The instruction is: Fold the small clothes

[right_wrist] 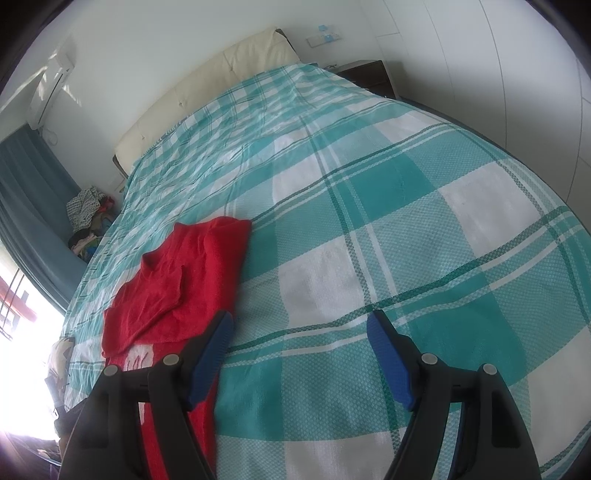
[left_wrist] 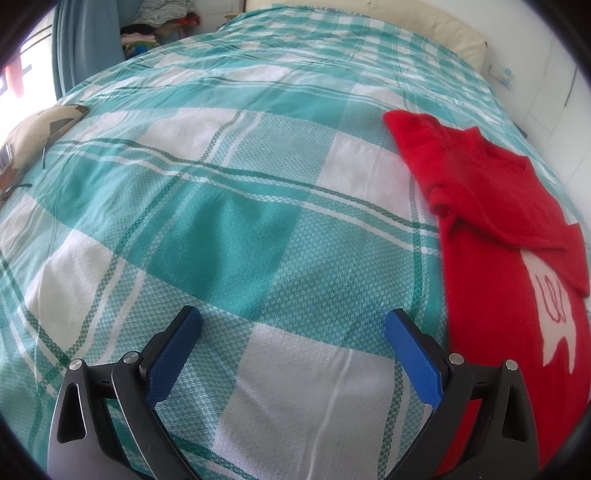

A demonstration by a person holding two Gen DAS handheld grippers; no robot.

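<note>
A small red sweater (left_wrist: pixel 491 236) with a white patch on its front lies flat on the teal-and-white checked bedspread (left_wrist: pixel 240 221). Its sleeves are folded in over the body. In the left wrist view it lies at the right. My left gripper (left_wrist: pixel 293 325) is open and empty, above the bedspread just left of the sweater. In the right wrist view the sweater (right_wrist: pixel 177 280) lies at the left. My right gripper (right_wrist: pixel 300 325) is open and empty, above the bedspread (right_wrist: pixel 406 229) just right of the sweater. Its left finger overlaps the sweater's edge in the view.
A cream headboard (right_wrist: pixel 207 85) stands at the far end of the bed. A pile of clothes (left_wrist: pixel 159 26) sits by a blue curtain (right_wrist: pixel 26 192) beside the bed. A patterned cushion (left_wrist: pixel 40 125) lies at the bed's left edge. A dark nightstand (right_wrist: pixel 365 75) stands by the wall.
</note>
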